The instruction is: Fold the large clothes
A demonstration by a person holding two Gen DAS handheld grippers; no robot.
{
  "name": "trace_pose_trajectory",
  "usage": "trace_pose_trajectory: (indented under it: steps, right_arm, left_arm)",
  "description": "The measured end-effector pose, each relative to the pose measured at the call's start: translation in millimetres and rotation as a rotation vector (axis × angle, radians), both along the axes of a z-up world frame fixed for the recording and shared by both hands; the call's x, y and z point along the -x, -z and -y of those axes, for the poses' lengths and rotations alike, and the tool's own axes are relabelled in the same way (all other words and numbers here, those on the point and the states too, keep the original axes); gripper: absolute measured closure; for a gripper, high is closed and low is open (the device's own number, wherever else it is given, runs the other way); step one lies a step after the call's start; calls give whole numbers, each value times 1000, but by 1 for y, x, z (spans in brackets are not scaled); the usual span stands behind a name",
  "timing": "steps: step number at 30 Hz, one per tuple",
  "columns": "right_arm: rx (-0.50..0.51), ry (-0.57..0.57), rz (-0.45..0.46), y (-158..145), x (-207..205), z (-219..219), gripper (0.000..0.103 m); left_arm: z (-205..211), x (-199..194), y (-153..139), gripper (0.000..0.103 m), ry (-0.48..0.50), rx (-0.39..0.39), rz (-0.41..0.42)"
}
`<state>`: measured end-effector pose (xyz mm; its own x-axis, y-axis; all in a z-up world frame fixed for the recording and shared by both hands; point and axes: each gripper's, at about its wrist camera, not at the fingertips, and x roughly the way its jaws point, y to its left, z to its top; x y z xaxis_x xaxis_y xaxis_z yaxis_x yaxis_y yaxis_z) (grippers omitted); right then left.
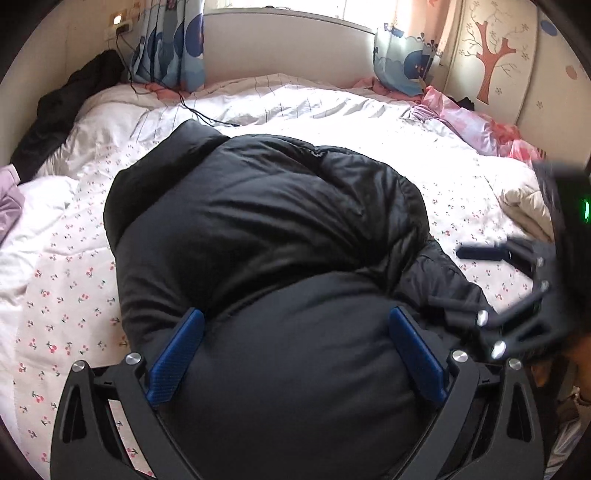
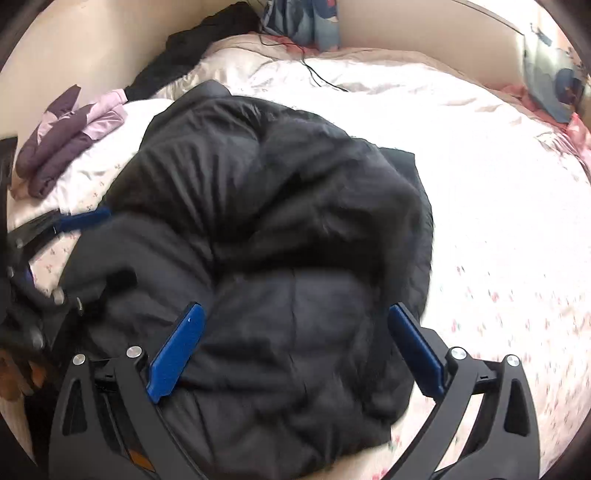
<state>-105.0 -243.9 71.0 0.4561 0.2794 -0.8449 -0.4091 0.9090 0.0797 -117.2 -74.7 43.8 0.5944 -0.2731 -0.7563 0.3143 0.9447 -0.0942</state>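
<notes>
Left wrist view looks down on a black puffer jacket (image 1: 266, 229) bunched in a thick mound on a bed (image 1: 74, 288) covered by a white quilt with small cherry prints. The left gripper (image 1: 295, 339) sits low over the near end of the mound, its blue fingers (image 1: 177, 354) spread wide with padded fabric bulging up between them; whether the pads press the cloth I cannot tell. At the right edge, blurred, the right gripper (image 1: 480, 254) reaches in beside the jacket's crumpled side, one finger lying just above the quilt.

Right wrist view shows the same jacket filling the middle of the frame, folded over itself with a flat panel sticking out on its far right side. The right gripper's fingers (image 2: 173, 354) are also spread apart, jacket fabric lying between them.

Around the mound: a purple and lilac garment (image 2: 62, 144) lies on the quilt near the far left, another dark garment (image 1: 62, 110) is heaped against the wall behind it, and a thin black cable (image 1: 192, 110) trails from a wall socket (image 1: 120, 26) across the quilt toward the jacket's far edge. Blue patterned curtains (image 1: 173, 44) hang at the head of the bed, and pink bedding (image 1: 476, 122) is piled at the far right corner beside a wardrobe with a tree motif (image 1: 495, 55).
</notes>
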Motion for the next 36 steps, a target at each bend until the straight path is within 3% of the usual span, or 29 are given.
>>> trace_pose_trajectory:
  steps: [3, 6, 9, 12, 15, 17, 21, 25, 28, 32, 36]
  right_arm:
    - [-44, 17, -85, 10, -4, 6, 7]
    - [-130, 55, -21, -22, -2, 25, 7]
    - [-176, 109, 13, -46, 0, 58, 7]
    - [-239, 198, 6, -54, -12, 104, 7]
    - [-369, 294, -60, -38, -36, 137, 7]
    - [-425, 365, -117, -18, -42, 154, 7]
    - [-574, 389, -277, 26, -60, 168, 7]
    - [-751, 261, -418, 64, -61, 139, 7]
    - [-723, 254, -393, 69, -65, 135, 7]
    - [-770, 295, -396, 75, -68, 139, 7]
    - [-753, 216, -476, 90, -67, 114, 6]
  left_arm:
    - [4, 6, -2, 7, 23, -11, 14]
    - [-4, 10, -8, 7, 18, 27, 18]
    - [-36, 6, -17, 7, -32, 181, -2]
    - [-78, 0, -18, 7, -142, 327, -35]
    - [-134, -9, -4, 7, -300, 513, -114]
    - [-157, -14, 12, 7, -351, 603, -170]
    - [-167, -28, 43, 7, -368, 644, -282]
    - [-151, -43, 73, 7, -283, 725, -395]
    - [-143, -47, 84, 7, -244, 811, -445]
    - [-132, -50, 83, 7, -218, 796, -434]
    - [-119, -49, 79, 7, -202, 765, -406]
